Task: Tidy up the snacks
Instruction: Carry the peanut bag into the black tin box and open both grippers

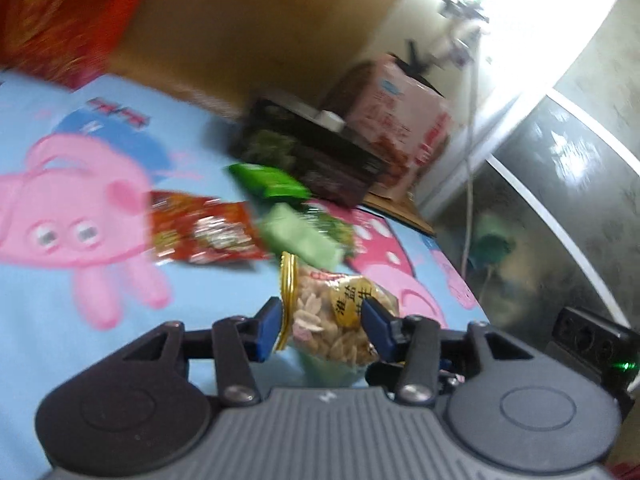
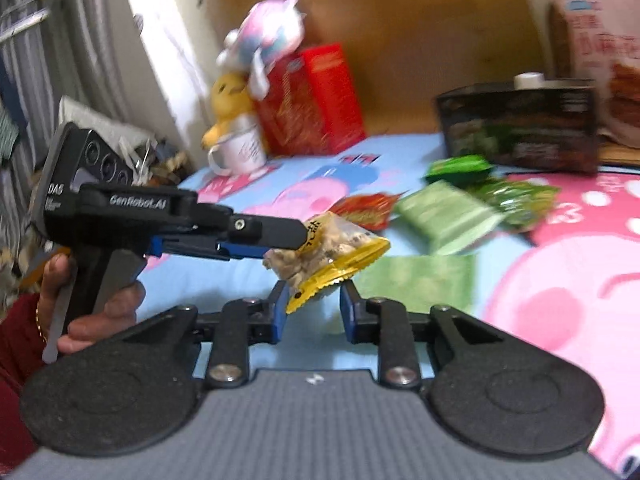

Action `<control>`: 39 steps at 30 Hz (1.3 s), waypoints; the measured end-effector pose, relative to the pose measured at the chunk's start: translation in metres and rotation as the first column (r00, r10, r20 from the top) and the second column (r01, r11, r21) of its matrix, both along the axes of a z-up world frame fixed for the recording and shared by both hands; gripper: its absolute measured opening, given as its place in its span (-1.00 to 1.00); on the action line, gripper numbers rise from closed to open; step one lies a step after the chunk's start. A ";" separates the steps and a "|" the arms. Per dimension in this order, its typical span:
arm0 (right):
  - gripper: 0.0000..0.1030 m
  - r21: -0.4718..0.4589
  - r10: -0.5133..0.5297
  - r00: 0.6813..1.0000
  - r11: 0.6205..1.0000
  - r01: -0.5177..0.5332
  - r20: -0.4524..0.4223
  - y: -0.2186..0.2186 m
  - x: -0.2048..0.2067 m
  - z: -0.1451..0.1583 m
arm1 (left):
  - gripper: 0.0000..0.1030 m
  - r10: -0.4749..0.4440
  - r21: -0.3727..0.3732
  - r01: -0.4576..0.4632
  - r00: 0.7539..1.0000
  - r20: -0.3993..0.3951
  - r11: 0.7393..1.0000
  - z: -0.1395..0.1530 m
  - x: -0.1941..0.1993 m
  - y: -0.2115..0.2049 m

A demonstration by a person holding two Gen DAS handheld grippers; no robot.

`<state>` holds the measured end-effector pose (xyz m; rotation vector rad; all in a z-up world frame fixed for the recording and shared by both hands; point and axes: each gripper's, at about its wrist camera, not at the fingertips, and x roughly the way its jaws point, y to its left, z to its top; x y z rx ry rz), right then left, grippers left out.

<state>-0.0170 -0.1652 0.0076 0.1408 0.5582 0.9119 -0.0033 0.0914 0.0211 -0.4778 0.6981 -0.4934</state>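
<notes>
Meanwhile we see the blue cartoon sheet (image 2: 248,360) lying bare toward its near edge, while a black box (image 2: 520,128) and red box (image 2: 312,100) line the far edge. Mid-sheet, green packets (image 2: 444,212) and a red packet (image 1: 208,228) crowd together. Above the sheet, our left gripper (image 1: 322,326) clamps the peanut bag (image 2: 320,252); the right gripper's (image 2: 314,306) jaws flank its yellow end, contact unclear.

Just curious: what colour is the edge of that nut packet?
Yellow-gold edge on the clear peanut packet, best in the right wrist view.
</notes>
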 end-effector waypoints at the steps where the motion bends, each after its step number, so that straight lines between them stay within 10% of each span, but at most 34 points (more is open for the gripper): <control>1: -0.42 0.006 -0.016 1.000 1.000 0.016 0.006 -0.007 0.000 0.001 | -0.16 -0.017 0.013 0.017 1.000 0.006 1.000 0.003 0.004 -0.009; 19: -0.41 0.065 -0.231 0.971 0.970 0.235 -0.068 -0.099 0.038 -0.018 | -0.13 -0.203 0.139 0.210 0.977 -0.062 0.968 0.003 0.090 -0.121; 27: -0.46 0.132 -0.194 0.976 0.975 0.180 0.101 -0.080 0.121 0.045 | 0.01 -0.075 0.159 0.056 0.990 0.115 0.986 0.068 0.156 -0.098; 34: -0.42 0.101 -0.201 0.970 0.977 0.189 0.137 -0.036 0.217 0.052 | 0.11 0.102 0.188 -0.123 0.988 0.117 0.975 0.057 0.233 -0.066; 36: 0.00 0.072 -0.230 0.962 0.973 0.221 0.151 -0.027 0.231 0.046 | 0.23 0.150 0.217 -0.167 0.984 0.093 0.962 0.047 0.247 -0.063; 39: 0.11 0.062 -0.317 0.934 0.949 0.311 0.168 -0.029 0.235 0.042 | 0.23 0.175 0.174 -0.183 0.983 0.061 0.968 0.038 0.249 -0.051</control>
